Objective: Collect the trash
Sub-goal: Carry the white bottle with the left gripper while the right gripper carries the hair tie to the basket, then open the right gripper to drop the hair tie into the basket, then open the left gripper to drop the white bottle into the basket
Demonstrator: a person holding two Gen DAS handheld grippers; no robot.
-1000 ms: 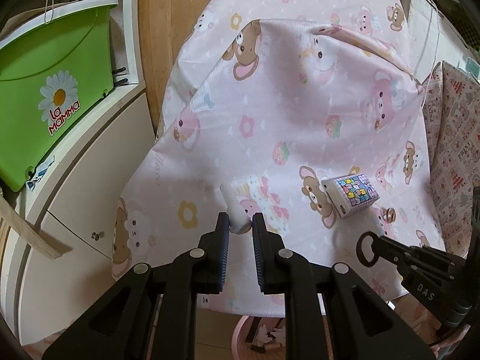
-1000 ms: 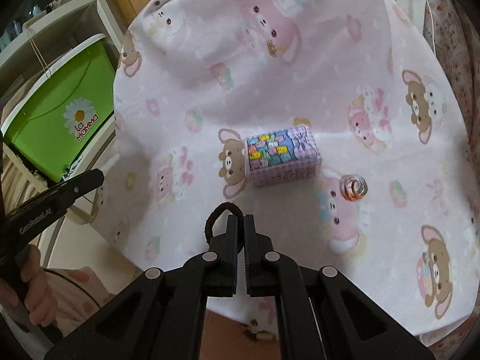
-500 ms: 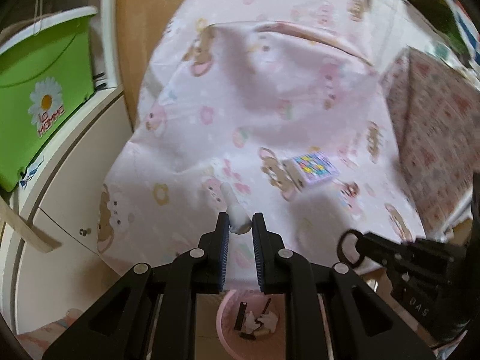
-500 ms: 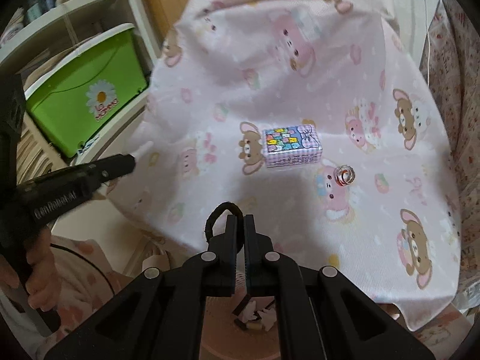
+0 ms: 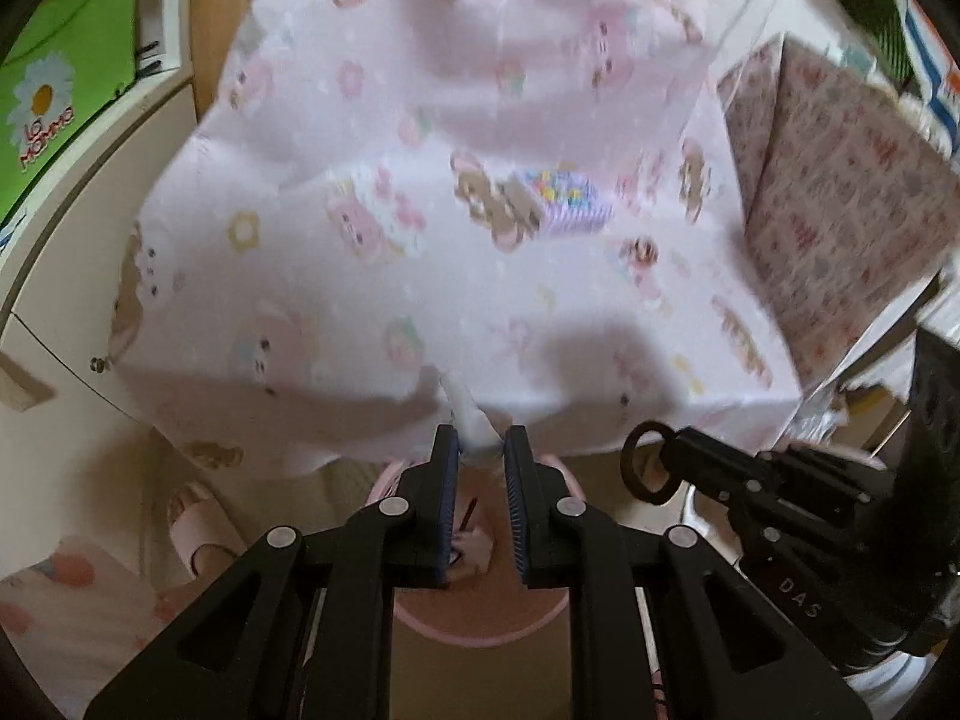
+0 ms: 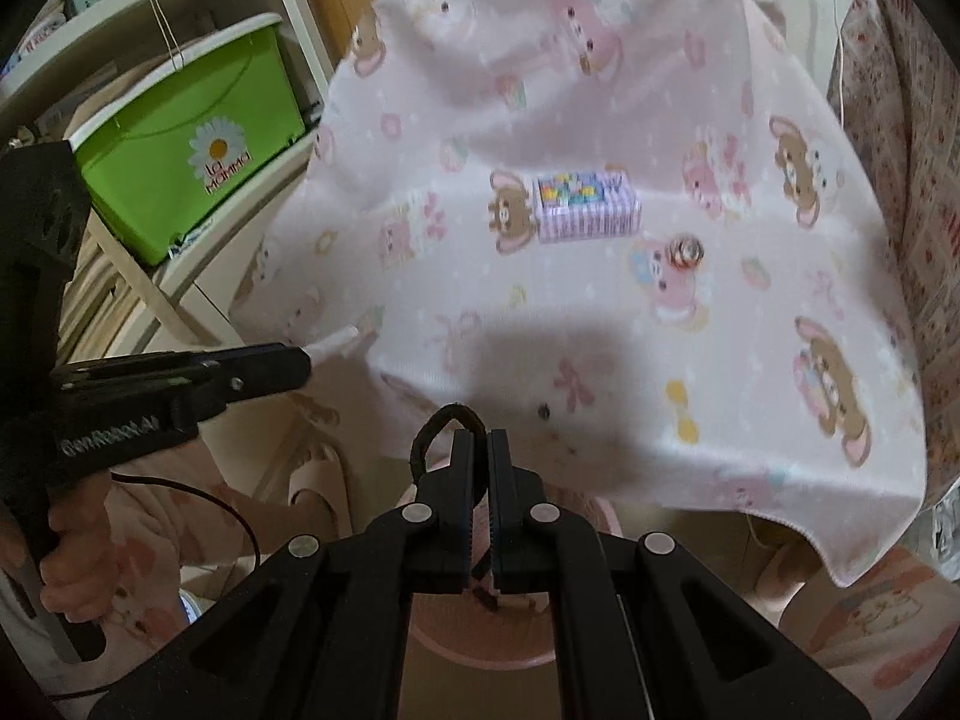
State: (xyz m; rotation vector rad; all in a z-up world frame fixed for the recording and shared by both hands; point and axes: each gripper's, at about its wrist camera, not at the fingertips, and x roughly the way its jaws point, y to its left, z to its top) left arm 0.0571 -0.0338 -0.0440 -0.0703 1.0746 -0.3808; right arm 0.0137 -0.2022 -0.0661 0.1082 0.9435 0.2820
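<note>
While the left gripper [image 5: 481, 450] pinches a white tube [image 5: 471, 417] and the right gripper [image 6: 479, 450] clamps a black loop [image 6: 432, 432], the pink bin [image 6: 480, 654] below holds scraps.

On the cloth-covered surface [image 6: 600, 330] a small box [image 6: 585, 204] lies near the middle, with a little round wrapper [image 6: 687, 250] just beside it, nearer the front edge and to the right. A bin [image 6: 480, 654] stands on the floor below the surface's front edge. A storage tub [image 6: 192, 138] sits on a shelf to the left.
</note>
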